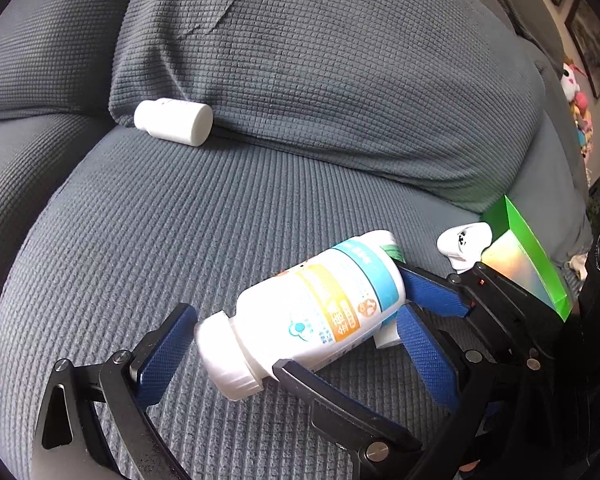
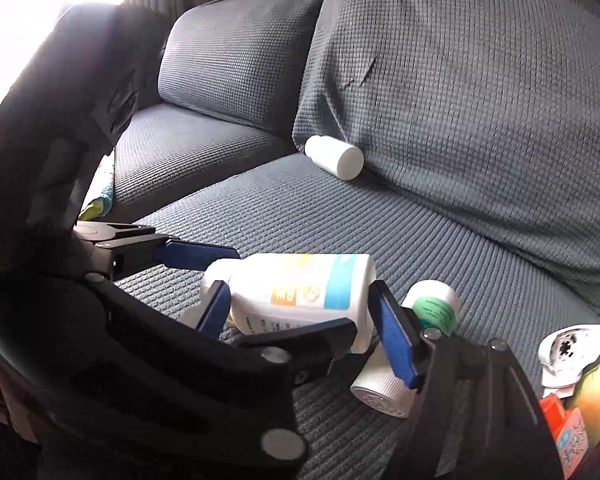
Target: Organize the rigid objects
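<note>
the white plastic bottle with orange and blue label (image 2: 300,292) lies lengthwise between both tools: left tool (image 1: 296,344) open at its cap, right tool (image 2: 300,300) half-closed, pads touching its ends.

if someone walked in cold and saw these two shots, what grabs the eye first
First, the big white bottle with the orange and blue label lying on its side on the grey sofa seat, with blue-padded fingers of both grippers at its ends. Next, a plain white bottle lies alone further back, against the back cushion. A bright green box stands out at the right edge of the left wrist view.
</note>
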